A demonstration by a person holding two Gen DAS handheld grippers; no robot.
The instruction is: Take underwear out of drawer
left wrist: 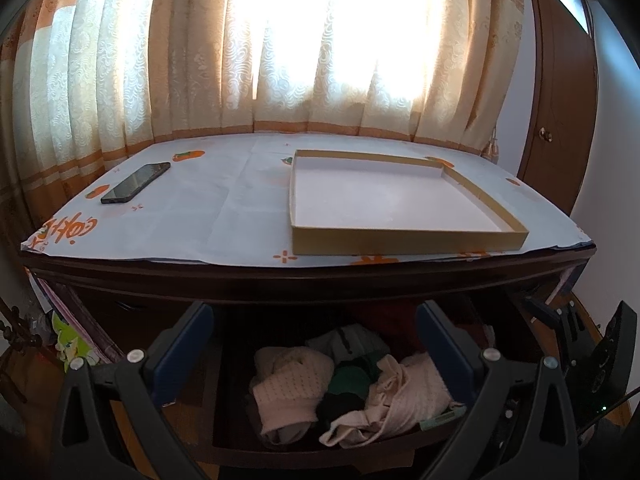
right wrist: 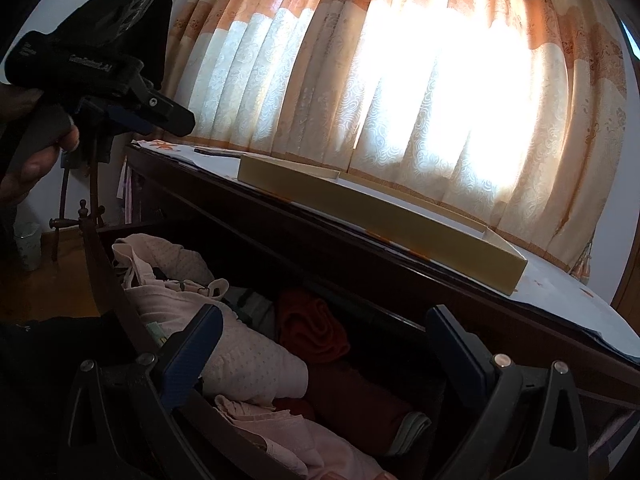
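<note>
The dark wooden drawer (left wrist: 304,454) stands pulled out under the table top, full of crumpled underwear. Pale pink dotted pieces (left wrist: 294,390) lie beside a green one (left wrist: 352,378) and a white one (left wrist: 352,342). My left gripper (left wrist: 316,344) hangs open above the drawer with nothing between its fingers. In the right wrist view, pink underwear (right wrist: 248,360) and a dark red piece (right wrist: 316,328) fill the drawer (right wrist: 108,276). My right gripper (right wrist: 324,356) is open just over them; its left finger (right wrist: 192,356) is near the pink cloth. The left gripper (right wrist: 156,114) appears at upper left, held by a hand (right wrist: 36,160).
A shallow cardboard tray (left wrist: 404,246) sits empty on the paper-covered table (left wrist: 224,216), with a black phone (left wrist: 136,182) at the left. Patterned curtains (left wrist: 312,60) hang behind. A brown wardrobe door (left wrist: 560,120) stands at the right, and a wooden rack (right wrist: 86,216) at the left.
</note>
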